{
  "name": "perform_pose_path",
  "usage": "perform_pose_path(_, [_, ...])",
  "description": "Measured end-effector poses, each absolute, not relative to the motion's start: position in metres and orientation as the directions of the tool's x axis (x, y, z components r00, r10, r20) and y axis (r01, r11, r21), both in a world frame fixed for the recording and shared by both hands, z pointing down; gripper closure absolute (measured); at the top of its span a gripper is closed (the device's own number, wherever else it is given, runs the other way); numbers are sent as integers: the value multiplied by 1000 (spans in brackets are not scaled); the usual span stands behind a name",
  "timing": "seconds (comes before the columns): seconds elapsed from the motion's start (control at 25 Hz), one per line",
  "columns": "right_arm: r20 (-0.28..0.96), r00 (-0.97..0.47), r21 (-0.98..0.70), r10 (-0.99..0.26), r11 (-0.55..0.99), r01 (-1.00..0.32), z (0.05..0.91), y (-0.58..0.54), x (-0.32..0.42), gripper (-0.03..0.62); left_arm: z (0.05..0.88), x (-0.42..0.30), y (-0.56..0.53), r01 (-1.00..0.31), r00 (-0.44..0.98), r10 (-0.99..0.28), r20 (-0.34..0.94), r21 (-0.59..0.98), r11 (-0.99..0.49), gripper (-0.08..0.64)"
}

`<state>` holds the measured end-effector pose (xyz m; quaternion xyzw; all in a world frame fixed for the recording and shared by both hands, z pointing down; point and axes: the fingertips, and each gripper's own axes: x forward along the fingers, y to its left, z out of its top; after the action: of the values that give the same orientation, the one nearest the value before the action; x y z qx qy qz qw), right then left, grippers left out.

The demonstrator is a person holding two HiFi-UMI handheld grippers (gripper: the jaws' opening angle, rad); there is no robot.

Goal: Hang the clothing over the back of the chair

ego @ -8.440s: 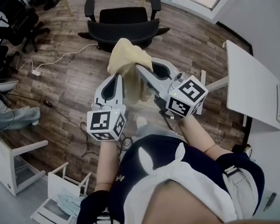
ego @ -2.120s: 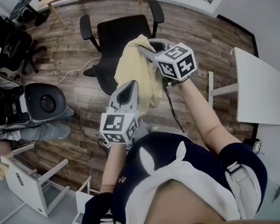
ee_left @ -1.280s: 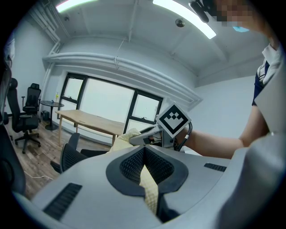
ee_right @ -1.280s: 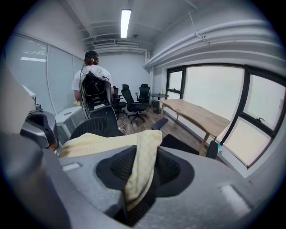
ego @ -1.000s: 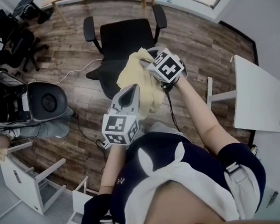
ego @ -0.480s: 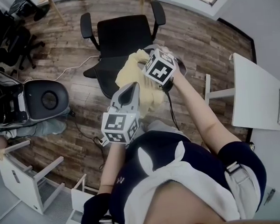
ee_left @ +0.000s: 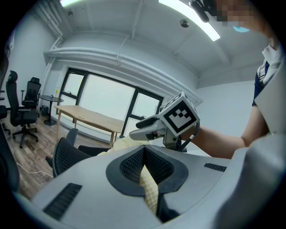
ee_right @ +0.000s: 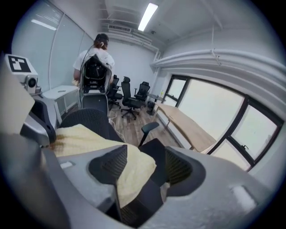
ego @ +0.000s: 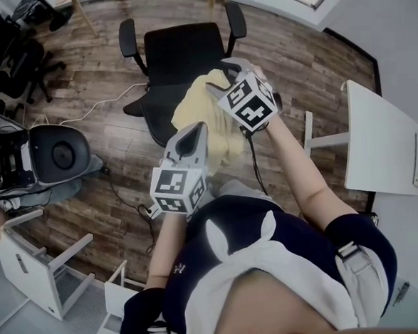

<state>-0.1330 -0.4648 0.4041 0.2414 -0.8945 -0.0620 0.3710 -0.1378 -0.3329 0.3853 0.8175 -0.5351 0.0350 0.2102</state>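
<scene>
Clenching left gripper (ego: 191, 134) on near yellow clothing (ego: 194, 110); opening right gripper (ee_right: 144, 166) jaws, clothing lying loose between, over far chair (ego: 179, 50) back.

Wooden floor (ego: 308, 56) bears a black office chair (ego: 181, 52) and white desk (ego: 378, 140).

Our left gripper (ego: 194, 130) points forward, its jaws pinched tight on the yellow cloth (ego: 190, 107). Our right arm (ego: 295, 171) reaches out farther. Our right gripper (ego: 220, 76) tips downward, its jaws opening wide with the cloth between them, not squeezed.
</scene>
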Motion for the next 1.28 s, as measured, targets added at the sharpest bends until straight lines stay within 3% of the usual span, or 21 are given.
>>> perform_pose_path(0.2, [493, -717, 220, -492, 868, -445, 363, -449, -134, 347, 386, -139, -333, -892, 420, -862, 284, 306, -334, 554])
perform_pose_path(0.24, [477, -731, 212, -488, 871, -444, 359, -443, -134, 390, 387, -139, -332, -893, 418, -863, 285, 304, -332, 554])
perform_pose_path(0.4, [441, -765, 194, -470, 882, -430, 351, -420, -134, 462, 385, -140, -331, -895, 413, -866, 282, 300, -329, 554])
perform_pose_path(0.56, [377, -811, 168, -446, 895, -414, 348, -397, -134, 591, 383, -140, -329, -896, 410, -868, 279, 299, -327, 554])
perform_pose_path(0.92, [249, -895, 76, -371, 928, -364, 343, -358, -124, 592, 383, -138, -327, -903, 395, -879, 268, 291, -318, 554])
perform_pose_path(1.28, [224, -913, 64, -341, 940, -336, 347, -326, -126, 594, 376, -138, -306, -909, 377, -895, 237, 277, -310, 554])
